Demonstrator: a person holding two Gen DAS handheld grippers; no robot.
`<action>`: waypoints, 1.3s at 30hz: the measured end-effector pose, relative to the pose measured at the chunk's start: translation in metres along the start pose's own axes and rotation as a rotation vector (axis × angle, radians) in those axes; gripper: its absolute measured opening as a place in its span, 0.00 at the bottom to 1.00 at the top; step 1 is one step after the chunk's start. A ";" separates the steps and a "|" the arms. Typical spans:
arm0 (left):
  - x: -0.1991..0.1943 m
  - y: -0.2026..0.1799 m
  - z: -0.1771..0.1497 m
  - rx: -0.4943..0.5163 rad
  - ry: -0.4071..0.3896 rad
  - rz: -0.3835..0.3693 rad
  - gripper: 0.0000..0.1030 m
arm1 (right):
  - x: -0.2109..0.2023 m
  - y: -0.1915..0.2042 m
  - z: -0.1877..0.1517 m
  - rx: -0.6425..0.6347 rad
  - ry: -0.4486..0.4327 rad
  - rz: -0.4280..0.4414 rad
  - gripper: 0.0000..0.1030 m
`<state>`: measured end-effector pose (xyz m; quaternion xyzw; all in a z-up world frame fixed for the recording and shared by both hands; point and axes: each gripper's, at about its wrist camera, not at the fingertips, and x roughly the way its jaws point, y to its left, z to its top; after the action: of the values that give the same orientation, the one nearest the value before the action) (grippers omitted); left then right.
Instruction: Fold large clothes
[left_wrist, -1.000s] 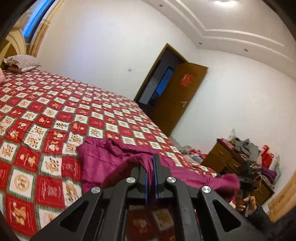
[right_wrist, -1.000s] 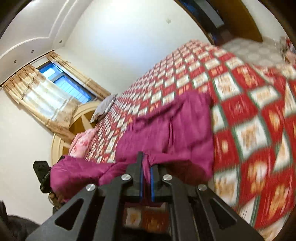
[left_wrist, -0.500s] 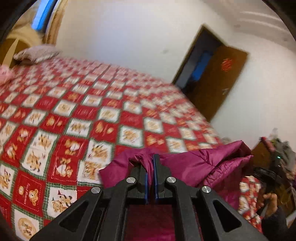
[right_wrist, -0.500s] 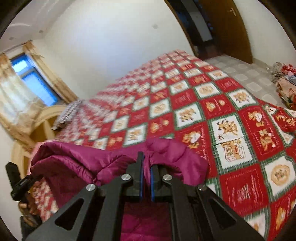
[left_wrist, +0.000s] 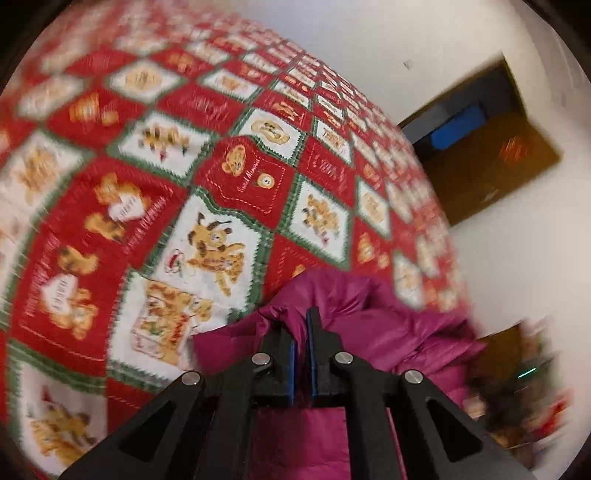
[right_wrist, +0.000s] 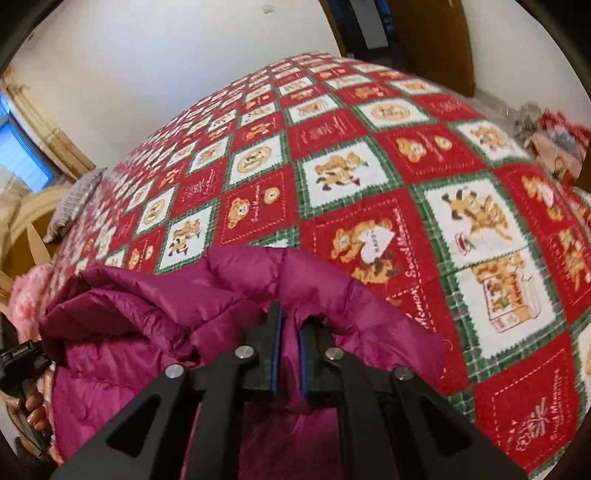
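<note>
Your left gripper (left_wrist: 300, 334) is clamped on a fold of the magenta puffer jacket (left_wrist: 373, 325), jaws nearly together w/ fabric pinched between. Your right gripper (right_wrist: 287, 332) is also clamped on the jacket (right_wrist: 177, 317), fabric bunched in the narrow gap. Jacket hangs from both grippers, over the near edge of the bed's red/white quilt (right_wrist: 369, 155). Pillow (right_wrist: 70, 206) sits at the far end; wooden door (left_wrist: 491, 162) behind. Left view is blurred.

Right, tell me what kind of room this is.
A home bedroom, most likely: a large bed under a red patchwork bedspread, a pillow by the curved headboard, and a curtained window.
</note>
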<state>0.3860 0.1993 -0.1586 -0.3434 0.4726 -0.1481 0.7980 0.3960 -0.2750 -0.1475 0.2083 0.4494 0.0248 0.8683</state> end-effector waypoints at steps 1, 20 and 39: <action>-0.003 0.008 0.006 -0.054 0.009 -0.061 0.06 | -0.001 -0.004 0.000 0.017 0.005 0.019 0.08; 0.015 -0.155 -0.016 0.568 -0.298 0.514 0.75 | -0.064 0.126 0.005 -0.445 -0.226 -0.144 0.38; 0.148 -0.117 -0.005 0.531 -0.254 0.718 0.83 | 0.056 0.120 -0.014 -0.438 -0.105 -0.164 0.30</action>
<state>0.4675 0.0303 -0.1758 0.0429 0.4060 0.0650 0.9105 0.4354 -0.1482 -0.1519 -0.0210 0.4030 0.0401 0.9141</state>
